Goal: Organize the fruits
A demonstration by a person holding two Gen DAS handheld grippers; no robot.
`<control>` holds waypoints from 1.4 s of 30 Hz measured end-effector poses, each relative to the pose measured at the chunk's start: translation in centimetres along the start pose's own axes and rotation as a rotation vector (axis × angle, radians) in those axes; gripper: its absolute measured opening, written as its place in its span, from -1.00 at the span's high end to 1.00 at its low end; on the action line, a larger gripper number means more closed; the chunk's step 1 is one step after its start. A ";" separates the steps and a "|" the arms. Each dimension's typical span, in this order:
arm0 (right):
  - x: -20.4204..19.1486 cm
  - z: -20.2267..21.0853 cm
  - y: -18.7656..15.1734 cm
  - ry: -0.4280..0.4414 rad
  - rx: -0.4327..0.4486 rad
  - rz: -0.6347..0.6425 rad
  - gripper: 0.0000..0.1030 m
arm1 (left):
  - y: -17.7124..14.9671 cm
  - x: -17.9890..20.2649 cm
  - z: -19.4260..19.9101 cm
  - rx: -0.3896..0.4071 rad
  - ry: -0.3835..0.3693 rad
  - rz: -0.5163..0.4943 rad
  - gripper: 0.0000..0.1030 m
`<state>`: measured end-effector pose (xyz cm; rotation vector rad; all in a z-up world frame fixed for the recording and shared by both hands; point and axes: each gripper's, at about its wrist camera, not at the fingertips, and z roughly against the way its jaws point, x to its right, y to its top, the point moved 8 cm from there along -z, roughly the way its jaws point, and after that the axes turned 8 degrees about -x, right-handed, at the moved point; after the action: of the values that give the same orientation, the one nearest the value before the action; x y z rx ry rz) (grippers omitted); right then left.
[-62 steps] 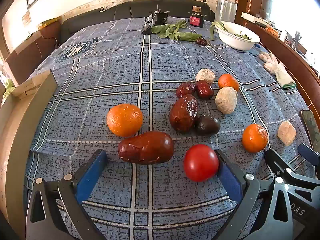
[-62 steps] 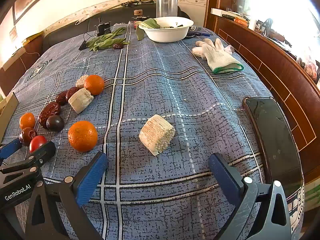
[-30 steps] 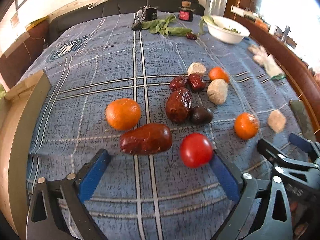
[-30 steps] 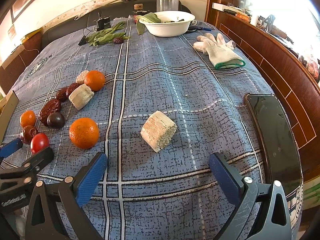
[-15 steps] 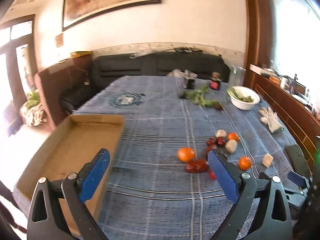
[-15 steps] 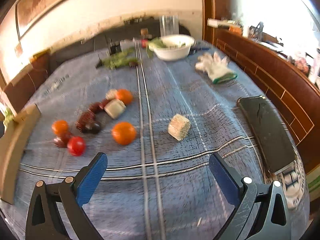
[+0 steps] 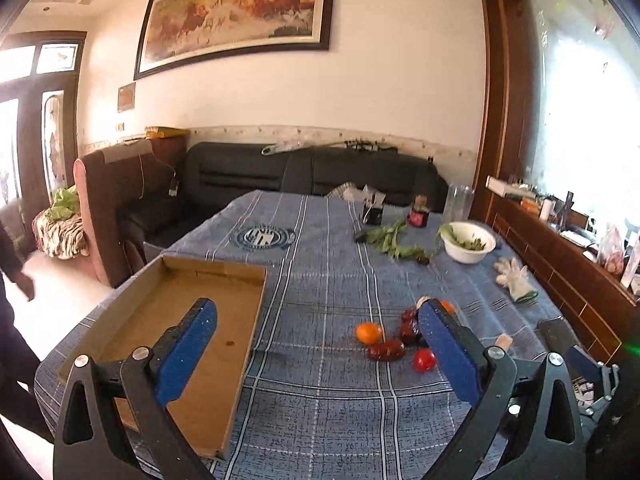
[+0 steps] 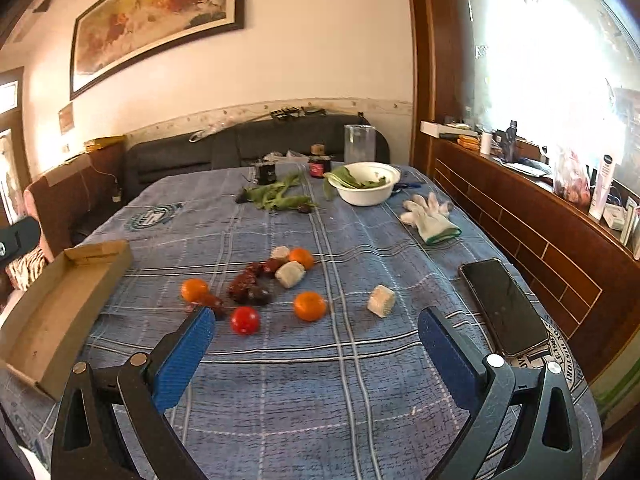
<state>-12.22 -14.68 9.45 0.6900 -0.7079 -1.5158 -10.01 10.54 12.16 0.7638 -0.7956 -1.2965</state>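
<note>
The fruits lie loose on the blue checked tablecloth point(image 8: 360, 360): a red tomato point(image 8: 245, 320), three oranges point(image 8: 310, 306) point(image 8: 195, 290) point(image 8: 301, 257), dark red dates point(image 8: 244, 284) and pale chunks point(image 8: 381, 300). An open cardboard box point(image 7: 180, 300) sits on the left of the table with nothing in it. My left gripper point(image 7: 316, 312) hangs above the table between box and fruit; its jaws are opening, with nothing between them. In the left wrist view the tomato point(image 7: 424, 360) lies just left of its right finger. My right gripper point(image 8: 316, 320) stands open and holds nothing, well short of the fruit.
A black phone point(image 8: 502, 304) lies near the right edge. White gloves point(image 8: 430, 216), a white bowl point(image 8: 368, 188) of greens, loose leaves point(image 8: 280, 198) and small jars stand at the far end. A person's dark sleeve point(image 7: 16, 280) shows at the far left.
Both grippers have risen and pulled back from the fruit, so the whole table and the wall now show. The box has come fully into the left view. The fruit has not moved.
</note>
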 end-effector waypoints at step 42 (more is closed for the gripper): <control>-0.5 -2.3 -1.9 0.045 -0.079 0.001 -0.99 | -2.4 1.7 -2.7 -0.133 -0.076 -0.037 -0.99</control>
<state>-11.59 -14.22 6.49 0.6614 -0.6111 -1.5146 -8.78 8.67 8.81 0.6284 -0.7505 -1.4035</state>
